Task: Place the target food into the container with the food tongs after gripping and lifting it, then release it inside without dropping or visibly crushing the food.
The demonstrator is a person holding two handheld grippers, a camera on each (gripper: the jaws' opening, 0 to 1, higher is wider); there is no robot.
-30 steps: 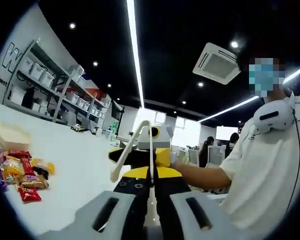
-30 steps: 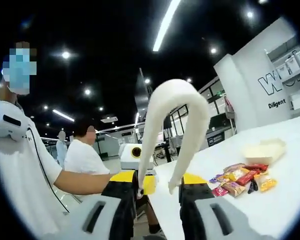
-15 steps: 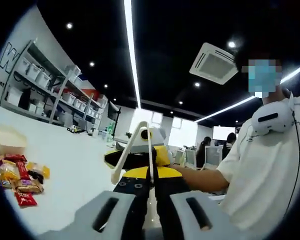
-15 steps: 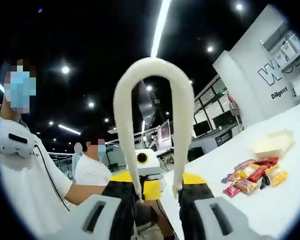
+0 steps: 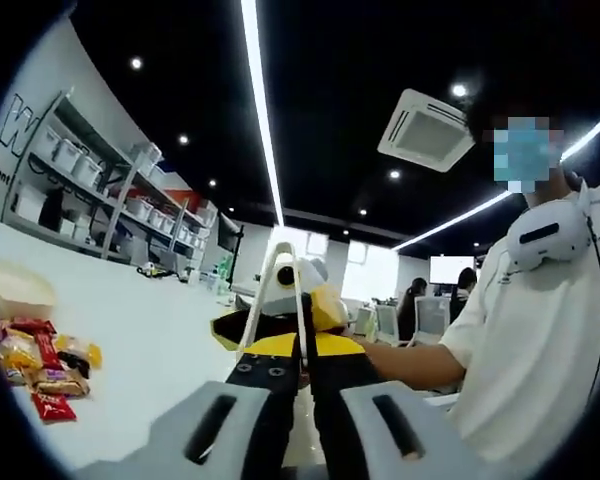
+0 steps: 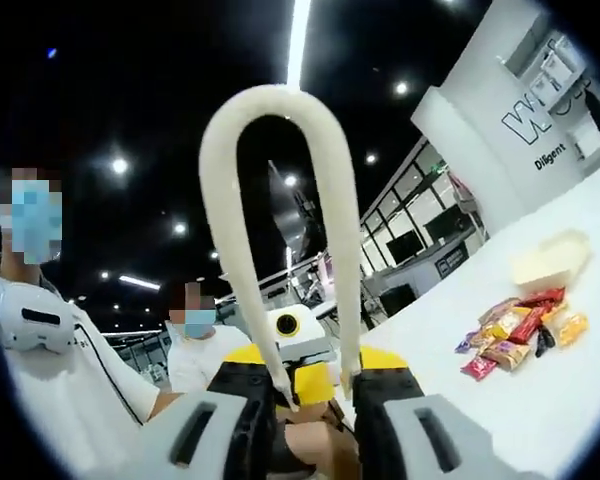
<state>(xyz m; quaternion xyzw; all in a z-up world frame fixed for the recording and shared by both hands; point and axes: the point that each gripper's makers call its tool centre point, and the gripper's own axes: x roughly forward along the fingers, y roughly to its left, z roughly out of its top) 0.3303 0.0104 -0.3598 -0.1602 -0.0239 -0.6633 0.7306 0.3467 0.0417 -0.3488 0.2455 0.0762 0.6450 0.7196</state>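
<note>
White food tongs (image 6: 278, 100) stand as a tall arch, bend at the top, in the right gripper view. Both arms come down between the jaws of my right gripper (image 6: 318, 378), which is shut on them. Seen from the left gripper view, the same tongs (image 5: 300, 300) look small in front of the right gripper (image 5: 280, 325). My left gripper (image 5: 300, 352) has its jaws pressed together with nothing in them. A pile of wrapped snack packets (image 6: 515, 335) (image 5: 40, 365) lies on the white table (image 6: 540, 415). A pale empty container (image 6: 552, 260) (image 5: 15, 290) sits just beyond the packets.
A person in a white shirt (image 5: 540, 330) holds both grippers, and another seated person (image 6: 195, 345) is behind. Shelves with bins (image 5: 80, 170) line the far wall. Bare table (image 5: 160, 340) stretches between the grippers and the snacks.
The tongs have turned from a skewed angle to face-on in the right gripper view. Both views have shifted slightly with the hands. The snacks and the container have not moved.
</note>
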